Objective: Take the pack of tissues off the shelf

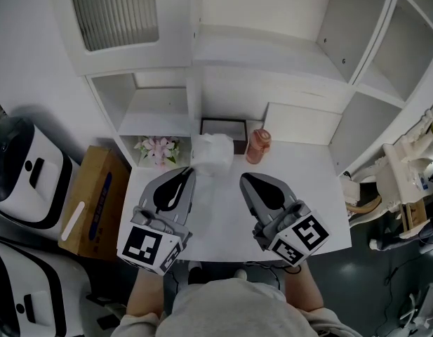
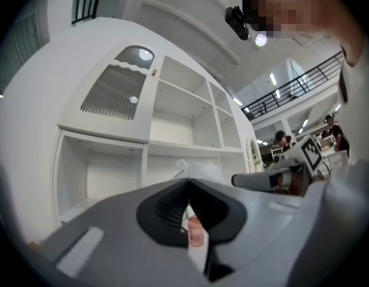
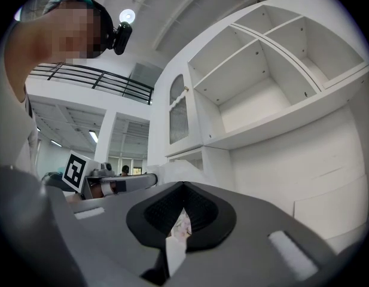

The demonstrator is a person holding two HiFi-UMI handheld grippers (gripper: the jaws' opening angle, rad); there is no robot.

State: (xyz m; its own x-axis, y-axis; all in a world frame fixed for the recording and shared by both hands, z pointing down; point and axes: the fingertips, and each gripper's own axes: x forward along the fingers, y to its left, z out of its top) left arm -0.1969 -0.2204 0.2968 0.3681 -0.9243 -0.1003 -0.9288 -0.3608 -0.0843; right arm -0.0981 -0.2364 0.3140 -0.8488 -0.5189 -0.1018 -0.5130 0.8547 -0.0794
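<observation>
The pack of tissues (image 1: 212,153), a crinkly white plastic bundle, lies on the white counter (image 1: 300,181) of the shelf unit, in front of a dark box (image 1: 223,128). Both grippers hover over the counter just short of it. My left gripper (image 1: 190,170) is shut and empty, its tip near the pack's left front corner. My right gripper (image 1: 244,177) is shut and empty too, a little to the pack's right front. In the left gripper view the pack (image 2: 200,168) rises just beyond the closed tips (image 2: 188,182). The right gripper view shows it (image 3: 179,172) behind the closed tips (image 3: 184,185).
A pink bottle (image 1: 258,146) stands right of the pack. A bunch of pink flowers (image 1: 158,149) sits in the low cubby at left. White shelf compartments (image 1: 384,55) rise behind and to the right. A cardboard box (image 1: 93,202) and white machines (image 1: 27,174) stand on the floor at left.
</observation>
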